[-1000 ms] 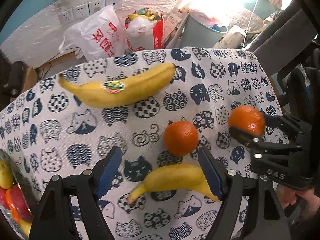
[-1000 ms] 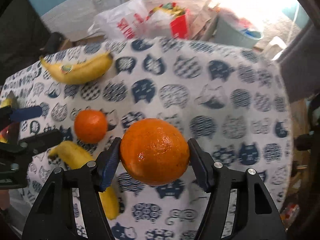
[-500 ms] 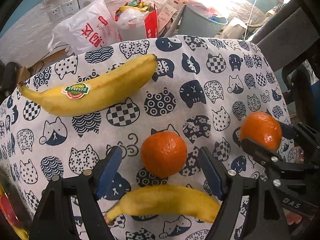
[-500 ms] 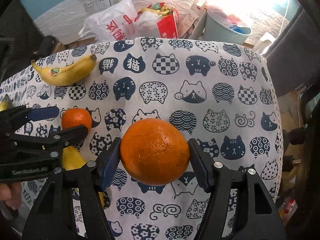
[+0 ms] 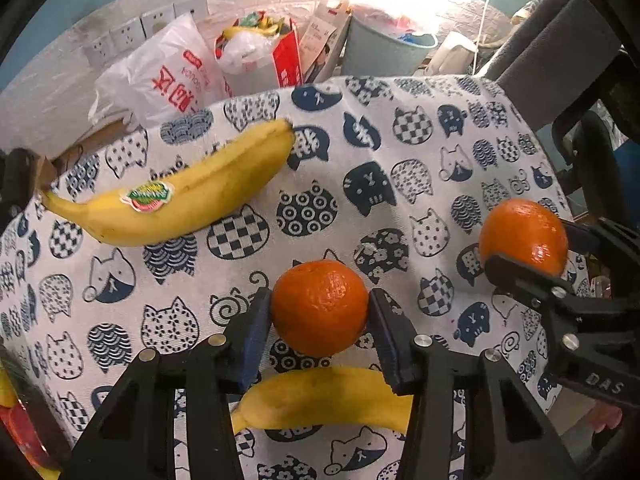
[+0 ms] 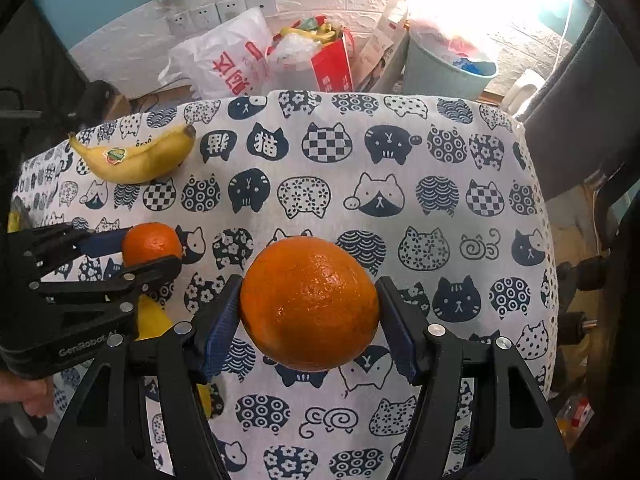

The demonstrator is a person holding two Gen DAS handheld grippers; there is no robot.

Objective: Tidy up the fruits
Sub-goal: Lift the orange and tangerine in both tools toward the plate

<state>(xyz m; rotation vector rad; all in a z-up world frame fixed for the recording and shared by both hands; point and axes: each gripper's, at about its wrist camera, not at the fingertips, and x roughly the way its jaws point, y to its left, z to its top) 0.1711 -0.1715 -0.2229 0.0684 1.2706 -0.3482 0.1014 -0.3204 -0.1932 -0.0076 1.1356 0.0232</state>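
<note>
A white brick wall with a row of sockets, a printed plastic bag (image 6: 224,60), a red bag and a pale bucket (image 6: 448,72) stand behind the surface (image 6: 440,168), which is covered with a white cloth printed in navy cat heads.

In the left wrist view, the left hand-held gripper (image 5: 320,312) has its blue pads pressed to both sides of a small orange (image 5: 320,307), at 6 o'clock in that view. The orange sits low against the cloth, so I cannot tell whether it is lifted clear; the pinch across its widest part looks chosen to stop a round fruit rolling out. Just beneath it, toward 6 o'clock, lies a short banana (image 5: 324,396), partly under the fingers. A longer stickered banana (image 5: 176,196) rests at 10 o'clock, well apart.

The right hand-held gripper (image 6: 310,308) is closed on a larger orange (image 6: 310,304), carried above the cloth at the centre of its own view; from the left wrist it shows at 3 o'clock. Holding it raised keeps it free to travel while the other gripper works.

At 8 o'clock in the left view, red and yellow fruit (image 5: 16,424) show at the frame edge, apparently in a container, though too little is visible to be sure. By my judgement both oranges are bound for a common place, possibly there, and the bananas remain to be sorted.
</note>
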